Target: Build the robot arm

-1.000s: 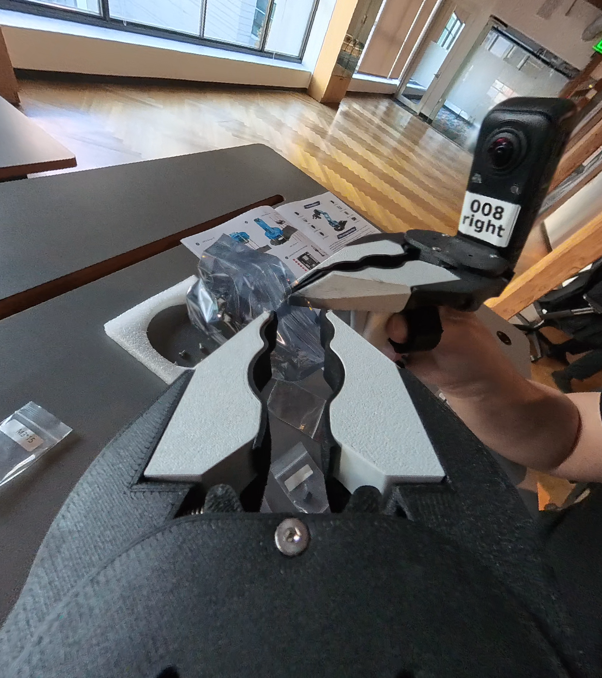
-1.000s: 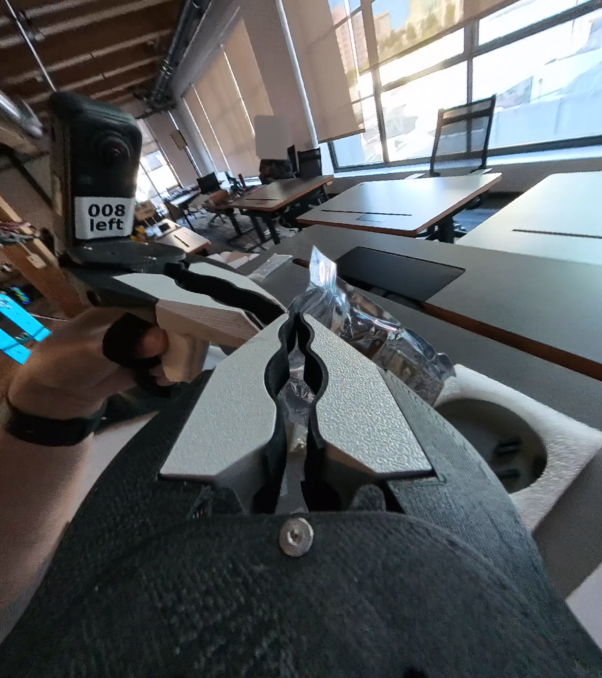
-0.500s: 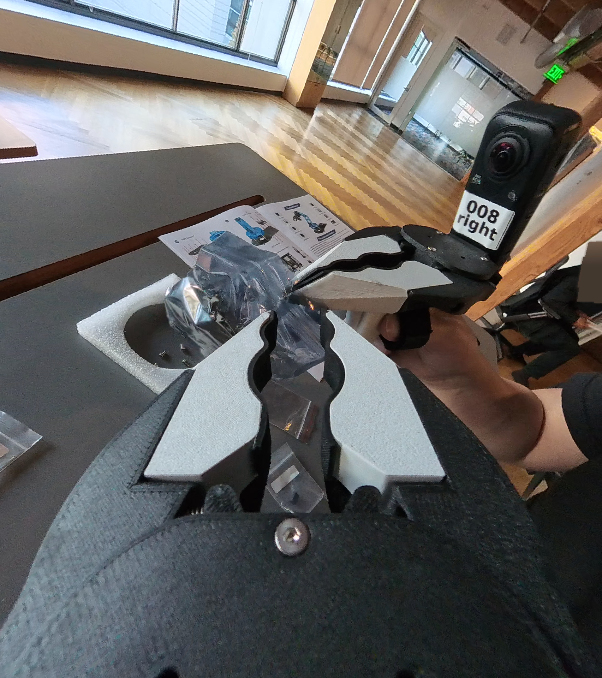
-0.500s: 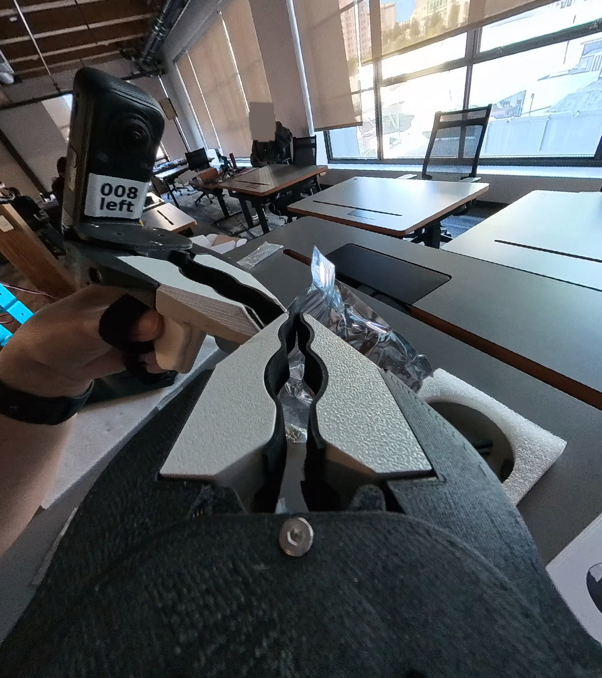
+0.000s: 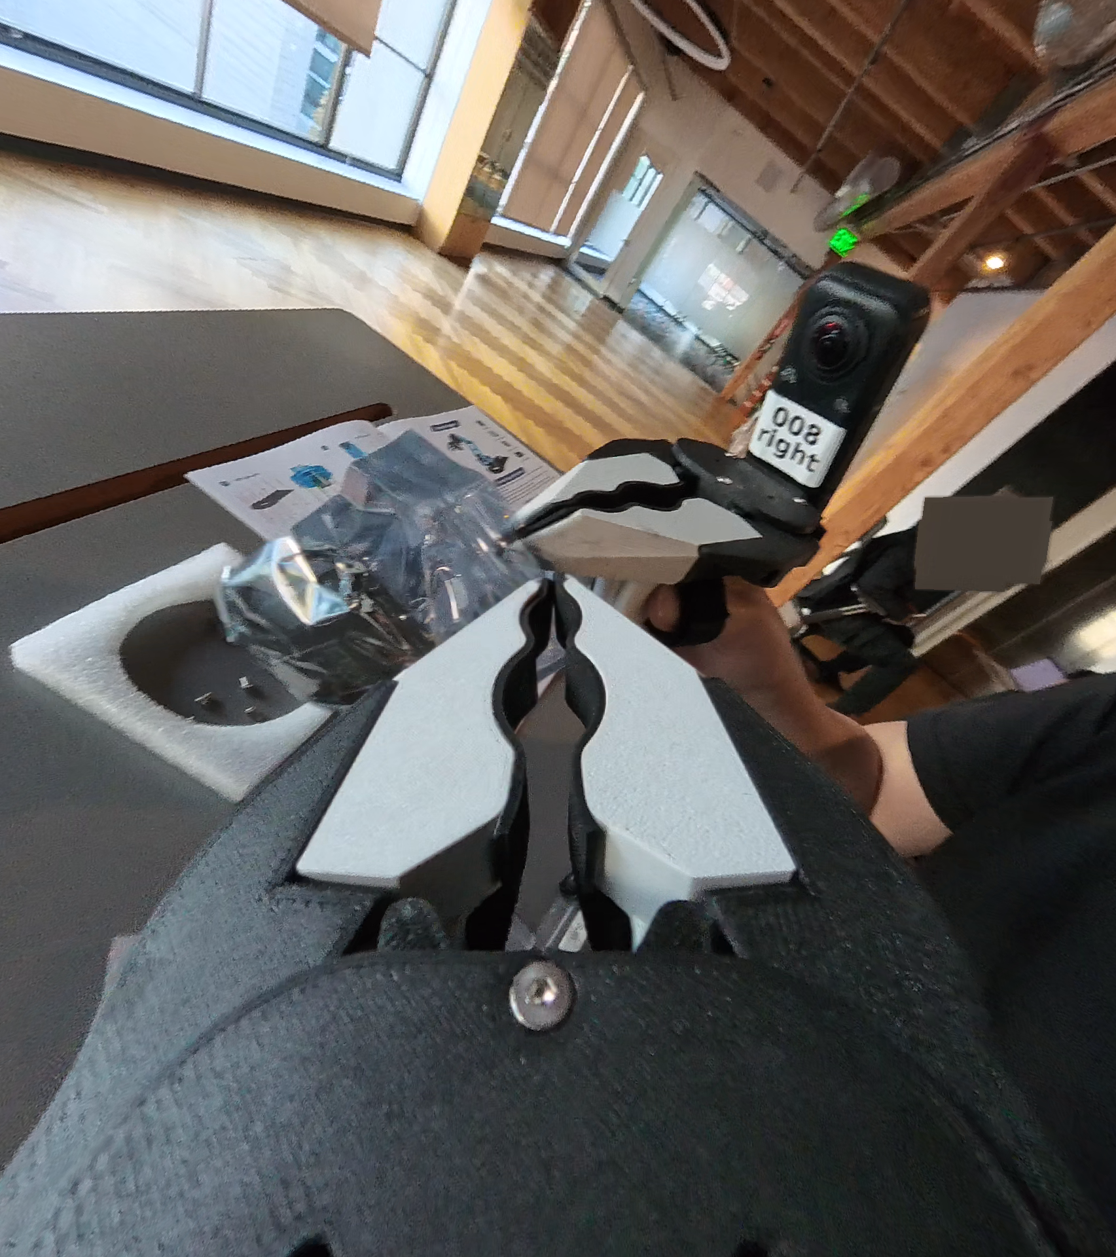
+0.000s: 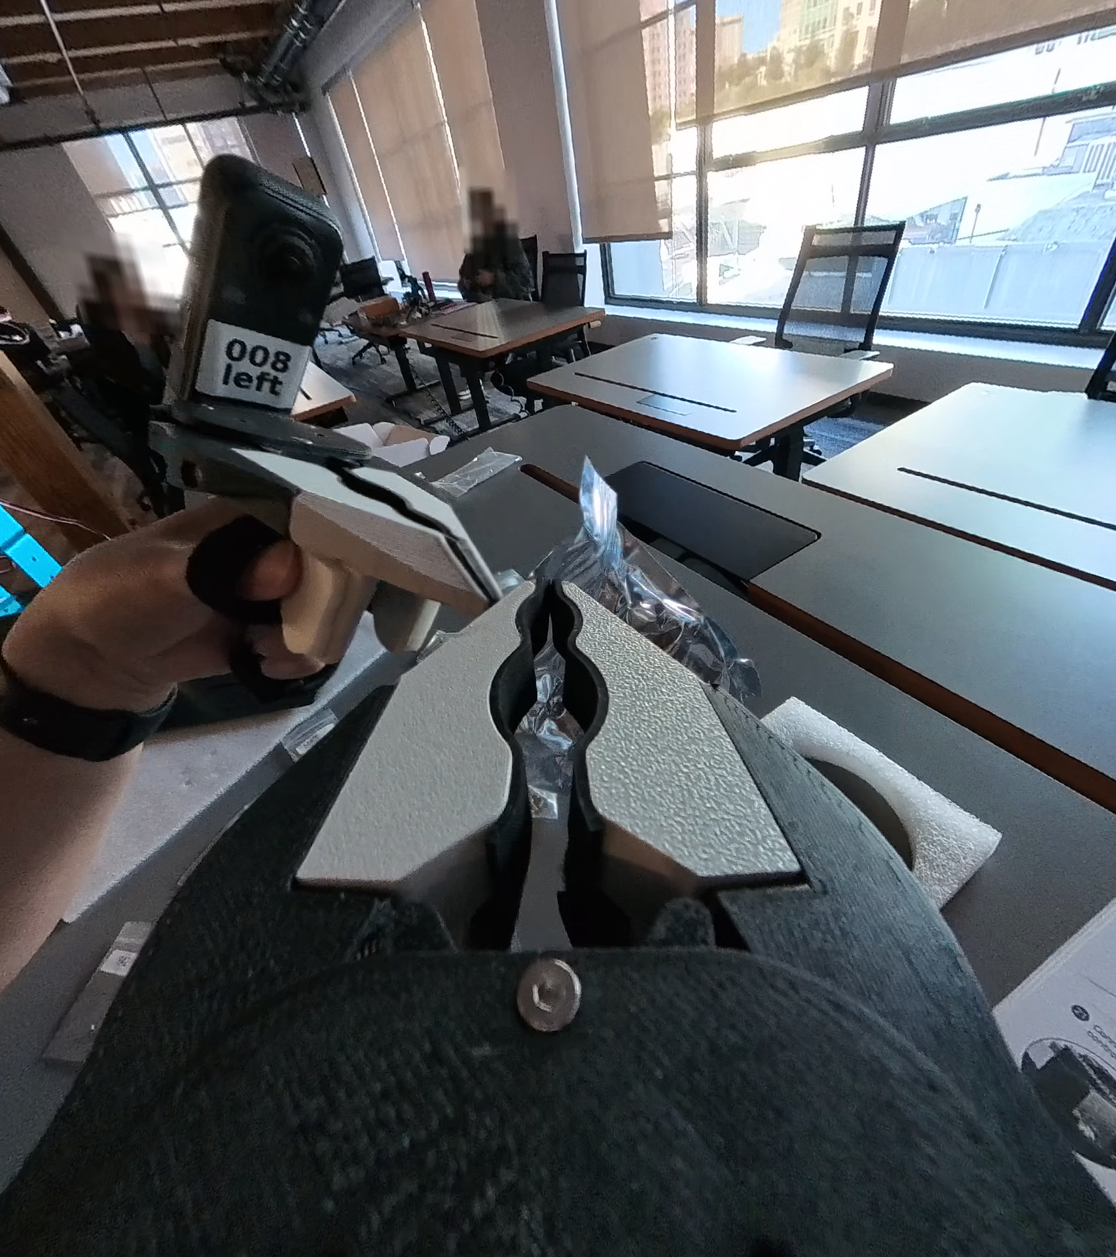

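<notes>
A crinkled clear plastic bag (image 5: 371, 571) with dark parts inside is held in the air between both grippers, just above a white foam block (image 5: 99, 680). My left gripper (image 5: 551, 590) is shut, its tips pinching the bag's near edge. My right gripper (image 5: 517, 534) comes in from the right, shut on the same end of the bag. In the right wrist view my right gripper (image 6: 551, 593) is shut on the bag (image 6: 650, 598), and the left gripper (image 6: 495, 590) pinches it right beside my tips. The bag's far end hangs over the foam block's round hole.
A few small screws (image 5: 228, 694) lie in the foam block's hole. A printed leaflet (image 5: 283, 483) lies behind the block on the dark table (image 5: 65, 782). A small clear bag (image 6: 473, 469) and a white box (image 6: 398, 435) sit farther off. People sit at desks behind. The grippers are tip to tip, or close to it.
My left gripper's jaws have closed from a wider hold to a tip pinch on the bag's edge. The bag has stretched out to the left over the foam block. Both views have tilted.
</notes>
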Demonstrator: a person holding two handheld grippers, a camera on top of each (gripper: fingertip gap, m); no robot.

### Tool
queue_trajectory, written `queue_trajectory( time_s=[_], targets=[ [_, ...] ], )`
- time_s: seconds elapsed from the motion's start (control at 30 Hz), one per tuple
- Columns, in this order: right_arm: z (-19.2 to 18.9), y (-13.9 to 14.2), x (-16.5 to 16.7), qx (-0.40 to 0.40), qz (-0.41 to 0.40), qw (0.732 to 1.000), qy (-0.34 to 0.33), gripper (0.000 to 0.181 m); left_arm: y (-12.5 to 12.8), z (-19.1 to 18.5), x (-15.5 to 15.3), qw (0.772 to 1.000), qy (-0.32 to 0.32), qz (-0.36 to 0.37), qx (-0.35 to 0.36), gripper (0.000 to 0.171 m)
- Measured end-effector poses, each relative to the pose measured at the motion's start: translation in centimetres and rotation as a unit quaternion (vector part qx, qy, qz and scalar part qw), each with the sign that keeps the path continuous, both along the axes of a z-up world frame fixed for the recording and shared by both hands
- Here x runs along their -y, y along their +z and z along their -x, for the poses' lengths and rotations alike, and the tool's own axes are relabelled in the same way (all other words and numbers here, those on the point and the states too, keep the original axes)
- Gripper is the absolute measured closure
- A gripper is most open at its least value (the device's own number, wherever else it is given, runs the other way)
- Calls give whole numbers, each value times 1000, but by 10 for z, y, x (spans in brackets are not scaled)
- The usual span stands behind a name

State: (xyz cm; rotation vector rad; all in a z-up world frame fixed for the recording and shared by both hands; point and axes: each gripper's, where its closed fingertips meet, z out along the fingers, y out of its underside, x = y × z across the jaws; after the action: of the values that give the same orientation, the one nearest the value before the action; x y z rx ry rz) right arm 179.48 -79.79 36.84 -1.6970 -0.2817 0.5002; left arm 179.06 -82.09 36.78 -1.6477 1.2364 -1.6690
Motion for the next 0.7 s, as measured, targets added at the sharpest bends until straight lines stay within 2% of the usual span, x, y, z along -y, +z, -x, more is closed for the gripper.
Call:
queue_trajectory(
  time_s=[0.1, 0.23, 0.3, 0.4, 0.53, 0.63, 0.7],
  targets=[
    [3, 2, 1, -8, -2, 1000, 4, 181, -13, 1, -7, 998, 23, -41, -40, 171],
    [3, -7, -3, 15, 8, 1000, -8, 181, 10, -2, -1, 1000, 20, -7, 17, 148],
    [3, -8, -3, -5, 15, 1000, -5, 181, 5, -3, -4, 998, 40, -45, -10, 150],
    [5, -6, -2, -44, 17, 999, 11, 181, -1, -2, -15, 986, 97, -125, -57, 134],
    [5, -2, -1, -108, 23, 993, 29, 181, -4, -1, -16, 973, 126, -169, -97, 118],
    [4, -1, -1, -150, 30, 987, 42, 181, -3, -2, -10, 968, 122, -192, -107, 125],
    [4, -2, -2, -131, 24, 991, 31, 181, 0, -5, -8, 970, 123, -185, -98, 136]
  ],
)
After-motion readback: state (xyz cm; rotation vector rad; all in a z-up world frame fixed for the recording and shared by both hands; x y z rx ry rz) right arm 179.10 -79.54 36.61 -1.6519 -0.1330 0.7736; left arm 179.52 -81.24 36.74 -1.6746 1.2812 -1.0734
